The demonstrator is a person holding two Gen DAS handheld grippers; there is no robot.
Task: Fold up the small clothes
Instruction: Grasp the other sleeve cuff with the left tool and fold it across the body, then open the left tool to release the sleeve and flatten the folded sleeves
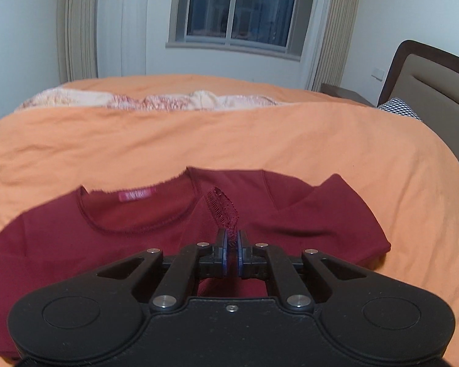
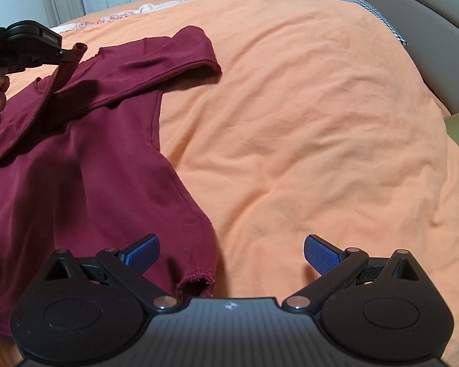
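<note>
Maroon long-sleeve top lies on orange bedsheet, neckline toward window, pink label visible. Left gripper: jaws together, clamped on sleeve cuff, cuff lifted over chest. Right gripper: jaws wide apart, empty, hovering near hem corner. Progress estimate: early; one sleeve being folded inward, other sleeve already lies across shoulder, body fold not yet done.
</note>
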